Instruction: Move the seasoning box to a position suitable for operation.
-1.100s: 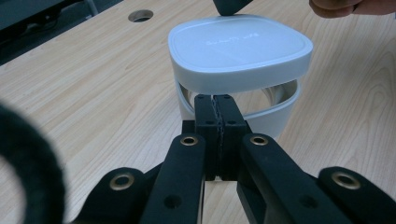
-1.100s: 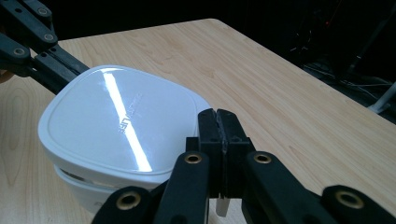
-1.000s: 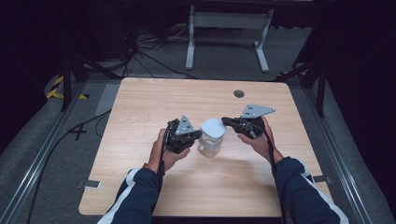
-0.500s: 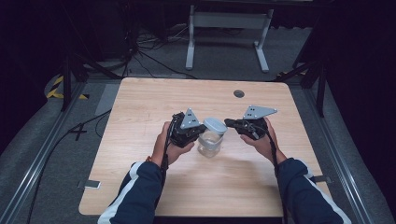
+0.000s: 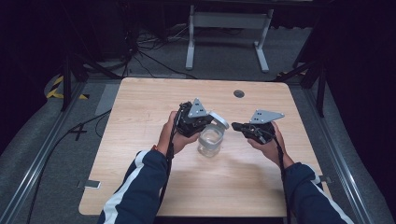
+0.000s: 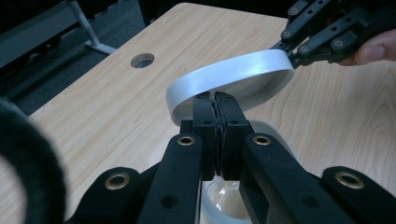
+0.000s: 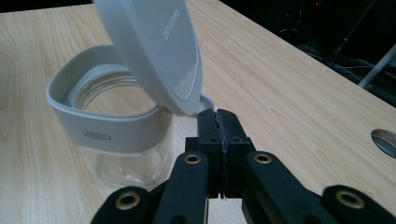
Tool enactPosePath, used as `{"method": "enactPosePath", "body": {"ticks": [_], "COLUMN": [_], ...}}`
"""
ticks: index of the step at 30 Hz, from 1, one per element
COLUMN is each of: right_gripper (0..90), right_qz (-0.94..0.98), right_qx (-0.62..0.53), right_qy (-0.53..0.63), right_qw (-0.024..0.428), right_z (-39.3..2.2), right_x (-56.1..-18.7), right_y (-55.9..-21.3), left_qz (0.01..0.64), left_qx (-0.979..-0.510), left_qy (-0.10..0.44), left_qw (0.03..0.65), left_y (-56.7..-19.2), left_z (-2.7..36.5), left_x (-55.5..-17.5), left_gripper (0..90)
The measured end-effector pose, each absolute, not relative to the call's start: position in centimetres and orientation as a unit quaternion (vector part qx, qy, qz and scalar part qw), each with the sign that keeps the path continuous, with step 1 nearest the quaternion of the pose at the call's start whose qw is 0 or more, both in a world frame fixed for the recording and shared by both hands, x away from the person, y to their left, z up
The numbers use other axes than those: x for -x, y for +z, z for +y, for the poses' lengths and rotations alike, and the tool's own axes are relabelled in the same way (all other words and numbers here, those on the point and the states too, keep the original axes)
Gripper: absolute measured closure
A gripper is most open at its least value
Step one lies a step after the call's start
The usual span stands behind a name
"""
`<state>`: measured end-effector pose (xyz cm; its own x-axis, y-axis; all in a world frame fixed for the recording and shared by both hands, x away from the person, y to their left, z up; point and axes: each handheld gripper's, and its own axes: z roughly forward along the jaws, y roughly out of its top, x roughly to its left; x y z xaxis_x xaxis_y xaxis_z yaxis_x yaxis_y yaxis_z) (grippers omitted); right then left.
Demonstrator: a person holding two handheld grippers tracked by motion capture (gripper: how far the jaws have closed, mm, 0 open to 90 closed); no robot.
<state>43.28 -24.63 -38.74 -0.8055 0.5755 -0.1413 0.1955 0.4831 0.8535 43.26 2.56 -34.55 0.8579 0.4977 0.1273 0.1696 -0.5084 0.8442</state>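
A clear glass jar with a grey collar stands open on the wooden table. Its grey lid hangs tilted just above the jar's mouth. My left gripper is shut on the lid's rim; in the left gripper view the rim of the lid runs between my jaws, with the jar below. My right gripper is shut, its tips right at the lower edge of the lid, beside the jar. The right gripper meets the lid's far rim in the left gripper view.
A round cable hole sits in the table near its far edge. A metal stand and cables lie on the floor beyond. Bare wood surrounds the jar on all sides.
The lid has come off the jar and tilted up in my left gripper. The jar now stands lower and nearer the person. My right gripper has drawn slightly to the right.
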Motion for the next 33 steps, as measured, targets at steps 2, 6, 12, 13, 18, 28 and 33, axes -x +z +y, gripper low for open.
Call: {"method": "enactPosePath", "body": {"ticks": [2, 6, 12, 13, 18, 28, 33], "right_gripper": [89.7, 89.7, 89.5, 89.5, 89.5, 89.3, 87.4], "right_qz": [0.834, 0.837, 0.841, 0.843, 0.845, 0.849, 0.852], "right_qx": [-0.233, -0.235, -0.239, -0.238, -0.235, -0.232, -0.229], "right_qy": [0.452, 0.447, 0.436, 0.434, 0.433, 0.427, 0.424], "right_qw": [0.213, 0.213, 0.211, 0.211, 0.208, 0.208, 0.206], "right_z": [-25.1, -25.6, -26.2, -26.2, -26.4, -26.6, -26.6], "right_x": [-43.0, -42.5, -41.7, -41.6, -41.3, -40.7, -40.6], "right_y": [-38.7, -38.9, -39.2, -39.2, -39.2, -39.1, -39.1], "left_qz": [0.197, 0.189, 0.187, 0.185, 0.184, 0.183, 0.181], "left_qx": [-0.851, -0.853, -0.851, -0.851, -0.851, -0.851, -0.852], "left_qy": [0.176, 0.177, 0.173, 0.174, 0.172, 0.173, 0.177], "left_qw": [0.454, 0.452, 0.459, 0.459, 0.461, 0.46, 0.457], "left_y": [-34.6, -34.6, -34.5, -34.4, -34.4, -34.3, -34.3], "left_z": [2.2, 1.8, 1.1, 1.0, 0.6, 0.3, 0.8], "left_x": [-43.5, -43.9, -44.5, -44.5, -44.7, -44.8, -44.6], "left_gripper": [87.9, 87.9, 87.9, 87.9, 87.6, 87.2, 86.5]}}
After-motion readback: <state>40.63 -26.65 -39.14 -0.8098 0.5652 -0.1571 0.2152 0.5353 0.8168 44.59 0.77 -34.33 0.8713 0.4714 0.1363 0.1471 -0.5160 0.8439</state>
